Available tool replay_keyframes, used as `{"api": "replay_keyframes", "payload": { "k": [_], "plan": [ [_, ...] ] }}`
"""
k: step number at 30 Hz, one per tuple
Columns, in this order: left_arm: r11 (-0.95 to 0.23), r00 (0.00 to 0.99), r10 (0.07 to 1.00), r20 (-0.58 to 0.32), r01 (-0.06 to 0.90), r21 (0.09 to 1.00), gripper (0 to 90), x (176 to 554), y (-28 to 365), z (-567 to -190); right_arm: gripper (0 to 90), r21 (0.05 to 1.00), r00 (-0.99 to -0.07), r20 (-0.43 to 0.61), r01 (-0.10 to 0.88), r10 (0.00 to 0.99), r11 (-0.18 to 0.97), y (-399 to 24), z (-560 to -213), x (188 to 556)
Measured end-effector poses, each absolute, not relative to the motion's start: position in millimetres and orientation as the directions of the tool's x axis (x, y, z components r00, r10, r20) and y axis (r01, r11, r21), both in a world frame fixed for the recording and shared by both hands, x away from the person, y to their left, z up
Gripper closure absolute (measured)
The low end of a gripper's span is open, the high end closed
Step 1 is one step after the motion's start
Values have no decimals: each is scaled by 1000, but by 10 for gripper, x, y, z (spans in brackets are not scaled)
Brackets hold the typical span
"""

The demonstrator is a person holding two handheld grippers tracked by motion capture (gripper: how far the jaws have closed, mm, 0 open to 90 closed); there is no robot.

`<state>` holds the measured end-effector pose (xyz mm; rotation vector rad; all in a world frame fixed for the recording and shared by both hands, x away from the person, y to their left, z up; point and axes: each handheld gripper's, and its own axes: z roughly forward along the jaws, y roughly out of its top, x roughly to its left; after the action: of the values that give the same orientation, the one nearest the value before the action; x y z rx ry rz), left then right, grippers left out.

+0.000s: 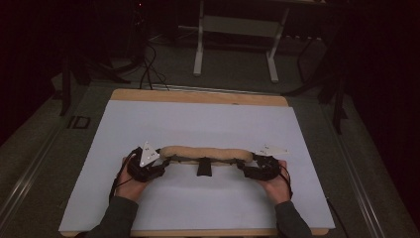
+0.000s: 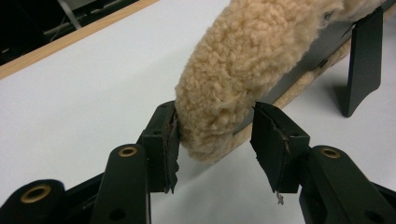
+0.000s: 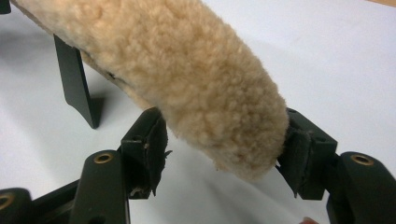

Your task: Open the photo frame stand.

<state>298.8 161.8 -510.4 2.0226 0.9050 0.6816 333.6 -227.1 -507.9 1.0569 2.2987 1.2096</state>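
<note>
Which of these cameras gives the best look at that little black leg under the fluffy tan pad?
The left gripper view: the black leg stands side-on, its whole length visible down to the white table, hanging from the fleece pad. The right gripper view shows it narrower and partly hidden by the pad. The high view shows a small dark stub.

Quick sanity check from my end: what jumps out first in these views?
A long tan fleece-covered pad lies crosswise on the white table sheet, near the person's edge, raised on a small black stand. The left gripper and right gripper bracket its two ends. In the left gripper view one pad of the jaws touches the fleece and the other stands off; in the right gripper view a gap shows on one side too.
</note>
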Motion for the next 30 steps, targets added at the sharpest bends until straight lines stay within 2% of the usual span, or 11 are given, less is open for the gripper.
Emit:
{"api": "replay_keyframes", "payload": {
  "k": [8,16,30],
  "plan": [
    [-396,615,784,84,393,830,476,2966,1690,-5069,379,809,-662,47,465,748,361,-2287,-5076,3328],
    [-348,649,760,25,374,860,456,2935,1807,-5007,370,792,-649,53,490,759,364,-2348,-5050,3310],
    [-223,684,721,-114,384,896,457,2926,2033,-4912,347,746,-662,62,528,747,406,-2402,-5034,3269]
  ]
}}
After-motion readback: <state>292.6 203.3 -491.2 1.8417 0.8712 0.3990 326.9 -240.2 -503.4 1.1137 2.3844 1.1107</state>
